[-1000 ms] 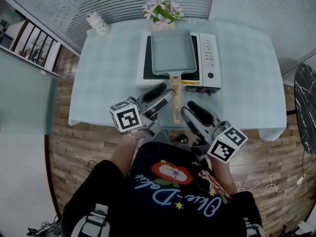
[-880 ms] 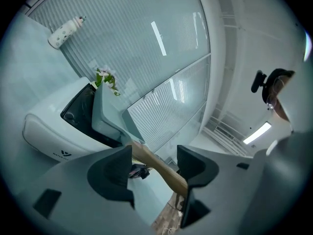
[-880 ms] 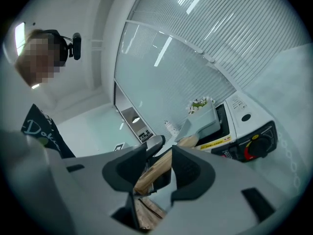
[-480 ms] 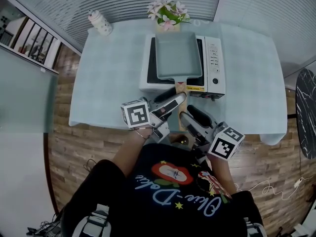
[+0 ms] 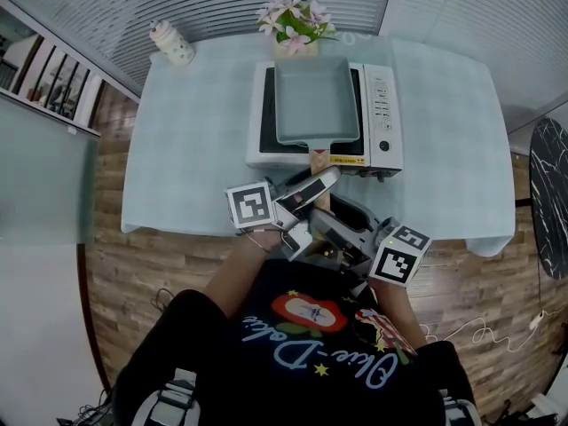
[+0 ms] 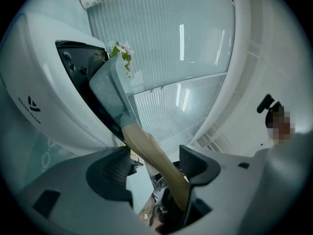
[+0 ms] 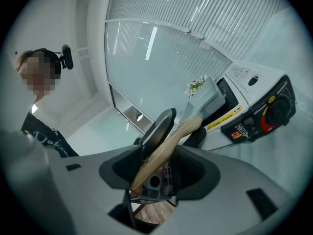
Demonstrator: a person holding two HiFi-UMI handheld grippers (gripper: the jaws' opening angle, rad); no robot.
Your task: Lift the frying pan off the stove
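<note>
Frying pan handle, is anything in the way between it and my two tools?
Nothing visible does. The wooden handle lies between the open jaws of both the left tool and the right tool; those jaws have just been opening.

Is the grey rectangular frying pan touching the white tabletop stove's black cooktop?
Touching. The left gripper view shows the grey rectangular frying pan lying flat against the black cooktop, no gap along its base.

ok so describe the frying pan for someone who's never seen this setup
On the pale blue table, find the white stove by the flowers. The frying pan sits on it: the only rectangular, grey-blue dish, with a wooden handle sticking out toward the person.
</note>
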